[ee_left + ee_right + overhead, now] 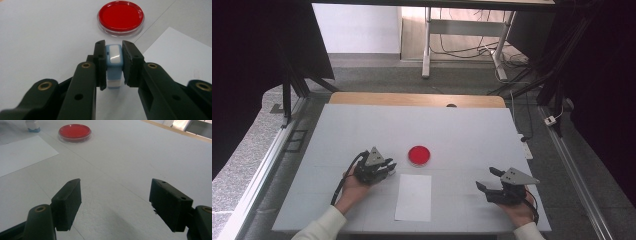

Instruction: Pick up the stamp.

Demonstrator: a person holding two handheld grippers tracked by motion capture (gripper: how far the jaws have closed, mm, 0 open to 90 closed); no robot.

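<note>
1. The table (362,125) has a white top with a wooden strip along its far edge; grey carpet surrounds it, with dark curtains at both sides and a desk frame with loose cables behind.
2. A red dish (418,155) sits near the middle of the table, with a white sheet of paper (413,197) in front of it.
3. The left gripper (114,61) has its jaws clamped on a small blue-and-white block (114,63), standing beside the paper's corner.
4. The right gripper (115,202) rests with jaws wide apart, holding nothing.

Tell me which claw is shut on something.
The left claw: its jaws clamp a small blue-and-white stamp near the red dish. The right claw stands wide open over bare table, nothing between its jaws.
</note>
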